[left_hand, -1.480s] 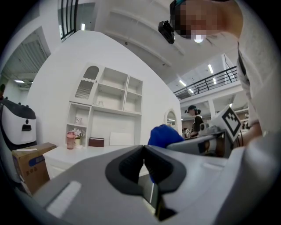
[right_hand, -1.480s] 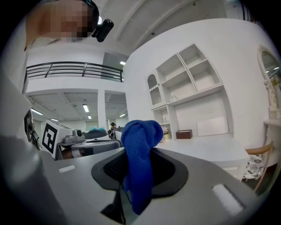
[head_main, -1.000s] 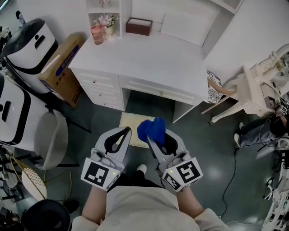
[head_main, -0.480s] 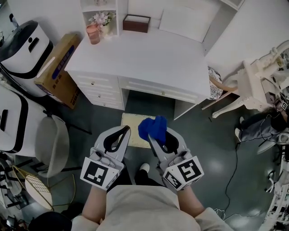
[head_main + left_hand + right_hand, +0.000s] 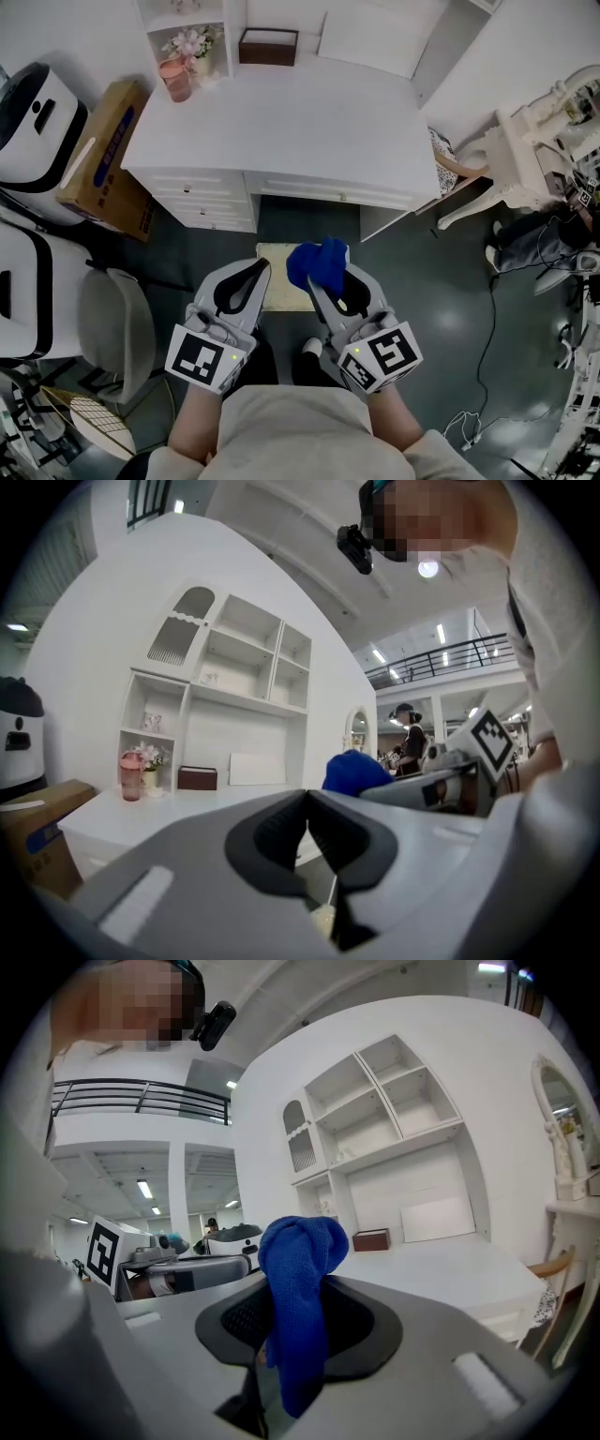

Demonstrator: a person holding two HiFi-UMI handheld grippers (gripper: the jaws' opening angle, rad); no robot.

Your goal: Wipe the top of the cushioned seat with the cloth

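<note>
One cloth (image 5: 298, 1260), blue, clamped in right gripper (image 5: 321, 283); left gripper (image 5: 307, 803) jaws together, empty. Both over cushioned seat (image 5: 281, 281). Wiping not begun; next, lower cloth onto seat top.

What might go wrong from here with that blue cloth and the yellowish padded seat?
1. The blue cloth sits bunched in the right gripper, so it may wipe as a lump, or perhaps slip out under pressure.
2. The pale yellow cushioned seat stands close to the white desk, so a forward stroke might knock the gripper against the desk front.
</note>
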